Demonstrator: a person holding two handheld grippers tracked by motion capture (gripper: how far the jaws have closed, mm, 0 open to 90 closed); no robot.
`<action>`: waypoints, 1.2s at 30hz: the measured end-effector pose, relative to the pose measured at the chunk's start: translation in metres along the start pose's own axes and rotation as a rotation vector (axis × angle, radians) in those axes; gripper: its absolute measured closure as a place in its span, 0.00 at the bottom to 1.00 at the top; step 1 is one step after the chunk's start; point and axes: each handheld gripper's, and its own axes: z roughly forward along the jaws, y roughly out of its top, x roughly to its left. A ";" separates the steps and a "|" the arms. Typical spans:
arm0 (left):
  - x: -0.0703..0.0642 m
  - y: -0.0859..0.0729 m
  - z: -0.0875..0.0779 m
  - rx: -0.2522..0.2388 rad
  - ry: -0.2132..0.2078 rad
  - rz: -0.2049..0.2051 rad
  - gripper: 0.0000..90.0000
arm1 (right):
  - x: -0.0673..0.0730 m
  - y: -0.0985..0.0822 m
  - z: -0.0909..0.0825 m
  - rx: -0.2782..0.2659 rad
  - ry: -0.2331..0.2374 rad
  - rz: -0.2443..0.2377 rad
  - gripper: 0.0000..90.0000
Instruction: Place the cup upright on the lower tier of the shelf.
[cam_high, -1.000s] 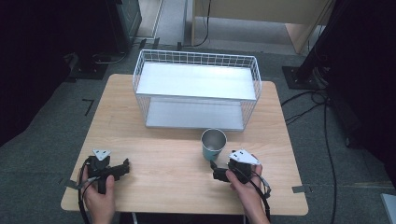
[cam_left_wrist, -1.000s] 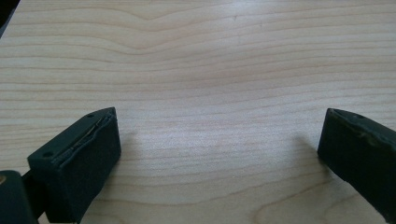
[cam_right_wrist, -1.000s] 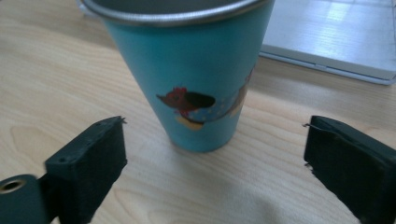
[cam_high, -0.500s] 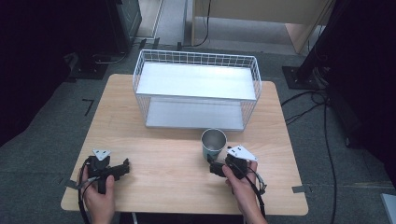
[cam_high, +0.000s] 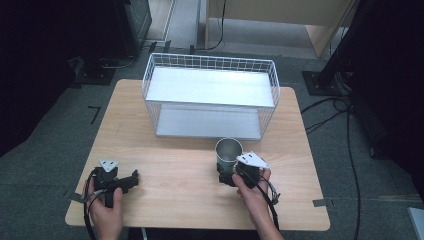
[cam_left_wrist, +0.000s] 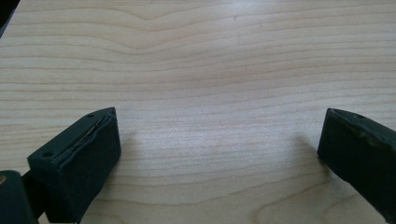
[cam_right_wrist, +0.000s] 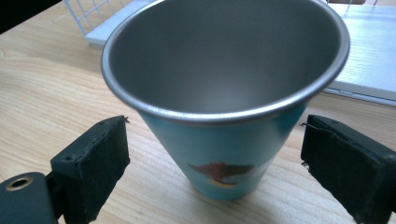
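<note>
Right gripper (cam_right_wrist: 215, 154) jaws spread around cup (cam_right_wrist: 224, 93) (untouched); left gripper (cam_left_wrist: 219, 154) jaws spread over table (cam_left_wrist: 210, 56).

A white wire basket (cam_high: 210, 95) sits at the wooden table's (cam_high: 175, 175) far edge.

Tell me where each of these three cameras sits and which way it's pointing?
High view: above the person's side, looking forward and down on the table, wire basket, both hands and forearms.
Left gripper view: rides the left gripper, looking along its open jaws at bare wood.
Right gripper view: rides the right gripper, looking along its open jaws either side of the cup.
Shared: the cup and basket appear in the high and right gripper views.
</note>
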 end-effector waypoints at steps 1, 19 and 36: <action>0.000 0.000 0.000 0.000 0.000 0.000 0.00 | 0.000 0.001 0.001 0.001 -0.004 0.002 0.09; 0.000 0.000 0.000 0.000 0.000 0.000 0.00 | 0.004 0.004 0.016 -0.103 -0.023 0.037 0.09; 0.000 0.000 0.000 0.000 0.000 0.001 0.00 | 0.004 0.009 0.015 -0.184 -0.025 0.032 0.15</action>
